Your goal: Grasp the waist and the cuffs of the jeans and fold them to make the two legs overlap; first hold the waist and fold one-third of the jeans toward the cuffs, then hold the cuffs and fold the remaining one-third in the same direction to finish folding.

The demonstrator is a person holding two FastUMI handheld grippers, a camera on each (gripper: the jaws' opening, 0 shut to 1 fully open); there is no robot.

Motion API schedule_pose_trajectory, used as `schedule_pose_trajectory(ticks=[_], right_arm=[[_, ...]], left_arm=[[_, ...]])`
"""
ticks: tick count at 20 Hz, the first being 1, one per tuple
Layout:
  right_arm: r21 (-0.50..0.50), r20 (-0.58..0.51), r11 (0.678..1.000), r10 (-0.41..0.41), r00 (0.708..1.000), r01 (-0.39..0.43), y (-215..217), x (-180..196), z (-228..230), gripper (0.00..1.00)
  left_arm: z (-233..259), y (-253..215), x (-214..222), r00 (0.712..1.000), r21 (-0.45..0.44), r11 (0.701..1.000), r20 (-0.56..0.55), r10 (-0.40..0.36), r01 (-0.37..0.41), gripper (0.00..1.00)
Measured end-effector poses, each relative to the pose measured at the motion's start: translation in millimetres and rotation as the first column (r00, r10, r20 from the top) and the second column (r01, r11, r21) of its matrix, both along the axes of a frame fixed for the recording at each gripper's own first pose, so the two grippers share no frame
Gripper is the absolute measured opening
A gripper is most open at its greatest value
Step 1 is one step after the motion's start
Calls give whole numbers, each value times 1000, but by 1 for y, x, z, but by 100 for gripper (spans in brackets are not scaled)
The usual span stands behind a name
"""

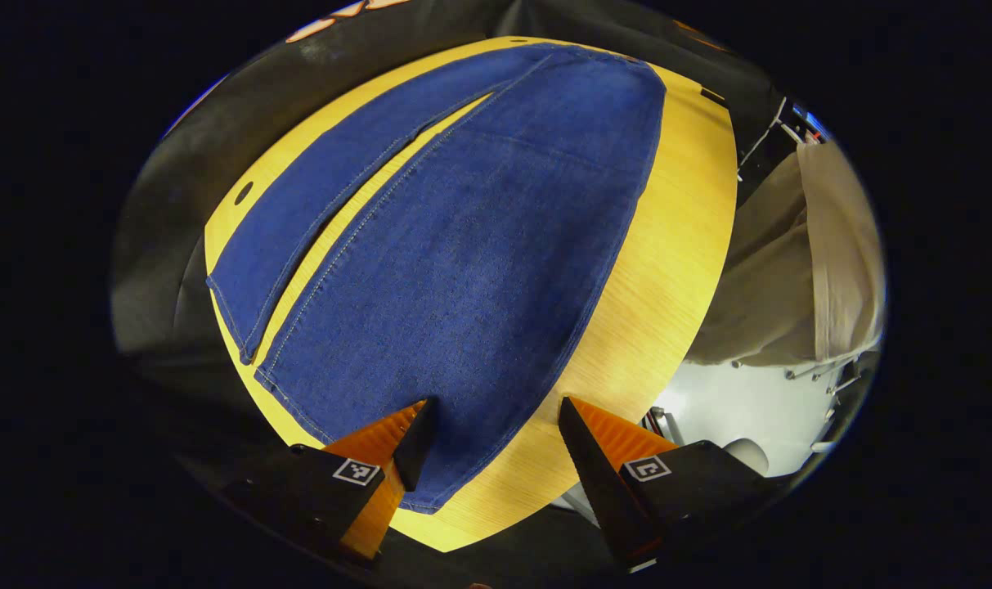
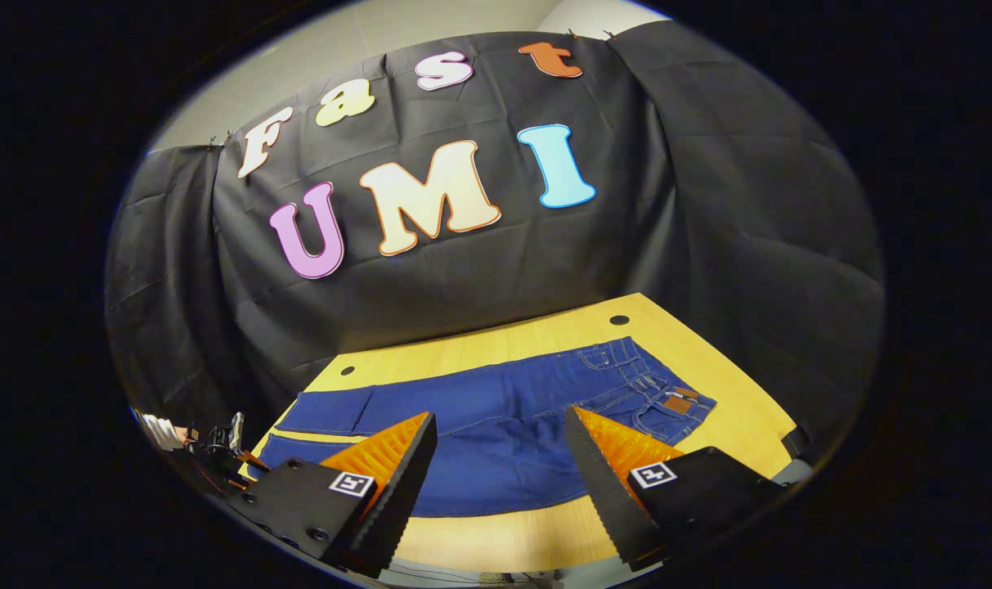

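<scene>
Left gripper view
Jeans [image 1: 479,245]: blue denim spread flat on the wooden table [image 1: 675,270], seen lengthwise from the cuff end; the two legs lie side by side, not overlapped, with a thin strip of table showing between them.
Near leg: broad in this view, its cuff [image 1: 430,483] lying close to the table's near edge.
Far leg: narrower, to the left, its cuff [image 1: 234,327] ending near the table's left edge.
Waist: at the far end of the table, too curved and small to read in detail.
Left gripper [image 1: 496,425]: released — the two fingers stand well apart above the near cuff, one over the denim, the other over bare wood beside the leg's outer seam; whether either fingertip touches the cloth I cannot tell.
Surroundings: a pale cloth [image 1: 798,262] hangs off to the right, over a light floor [image 1: 741,409].

Right gripper view
Jeans [image 2: 504,425]: lying across the table [image 2: 496,532] from side to side, waist to the right, legs running left.
Waist [image 2: 651,384]: shows belt loops, a pocket and a brown patch [image 2: 680,402], near the table's right corner.
Table details: a small dark hole [image 2: 619,320] near the far right corner and another [image 2: 347,370] near the far left.
Right gripper [image 2: 500,425]: released too — fingers spread wide, held above the near edge of the table, clear of the denim.
Backdrop: black cloth wall [image 2: 708,204] behind the table.
</scene>
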State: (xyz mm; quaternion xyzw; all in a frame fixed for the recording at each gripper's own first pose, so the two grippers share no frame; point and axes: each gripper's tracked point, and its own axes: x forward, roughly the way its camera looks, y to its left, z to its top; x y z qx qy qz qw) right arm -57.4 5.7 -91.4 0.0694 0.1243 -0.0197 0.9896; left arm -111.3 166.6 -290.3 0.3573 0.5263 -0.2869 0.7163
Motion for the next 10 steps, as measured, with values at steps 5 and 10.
schedule_pose_trajectory(ticks=[5, 10], right_arm=[[22, -23, 1000, 14, 1000, -13, 4, 4, -10, 97], [33, -49, 999, 27, 998, -25, 9, 16, -26, 98]], left_arm=[[-5, 1, 2, 994, 5, 1000, -111, -12, 13, 88], [-6, 0, -2, 988, 59, 998, -153, -9, 18, 90]])
